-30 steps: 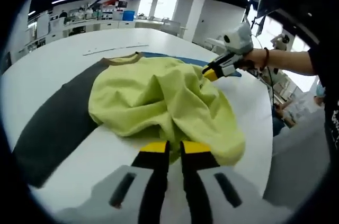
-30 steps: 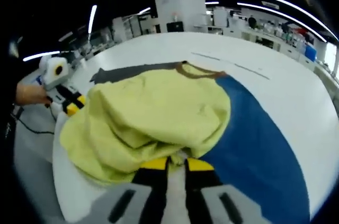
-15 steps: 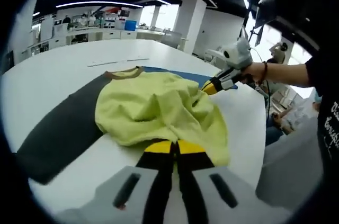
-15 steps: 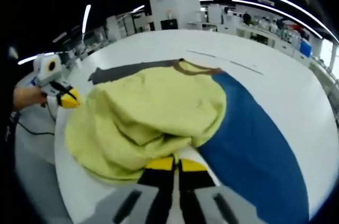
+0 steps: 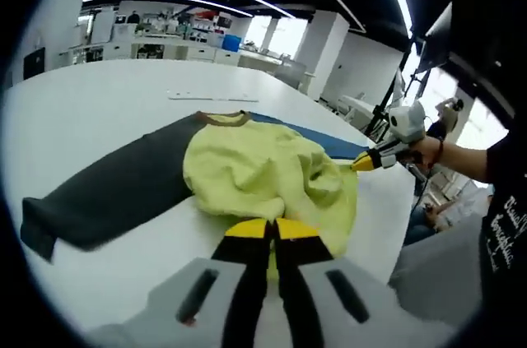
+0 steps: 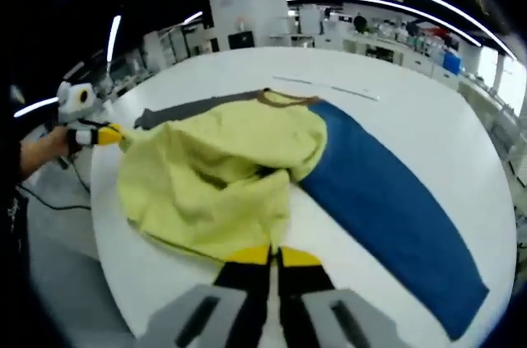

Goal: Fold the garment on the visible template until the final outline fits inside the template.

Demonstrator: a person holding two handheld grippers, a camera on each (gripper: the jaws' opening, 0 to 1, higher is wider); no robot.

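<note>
A long-sleeved garment lies bunched on the white table (image 5: 90, 109). Its yellow-green body (image 5: 259, 171) has a brown collar (image 5: 222, 118), a dark grey sleeve (image 5: 115, 196) and a blue sleeve (image 5: 325, 136). My left gripper (image 5: 265, 231) is shut on the near hem. The right gripper (image 5: 366, 162) comes in from the right, pinching the hem's other corner. In the right gripper view the body (image 6: 218, 171) lies crumpled, with the blue sleeve (image 6: 387, 200) stretched to the right. My right gripper (image 6: 268, 256) is shut on the hem, and the left gripper (image 6: 103, 134) holds the far left corner.
A thin strip (image 5: 210, 97) lies on the table beyond the collar. The table's rim curves close to both grippers. A person's arm (image 5: 469, 159) reaches in from the right. Lab benches (image 5: 165, 48) and a white pillar (image 6: 243, 2) stand far behind.
Both pairs of jaws have shut on the hem and drawn back and apart. The yellow body has been pulled flatter and lower, baring more of both sleeves.
</note>
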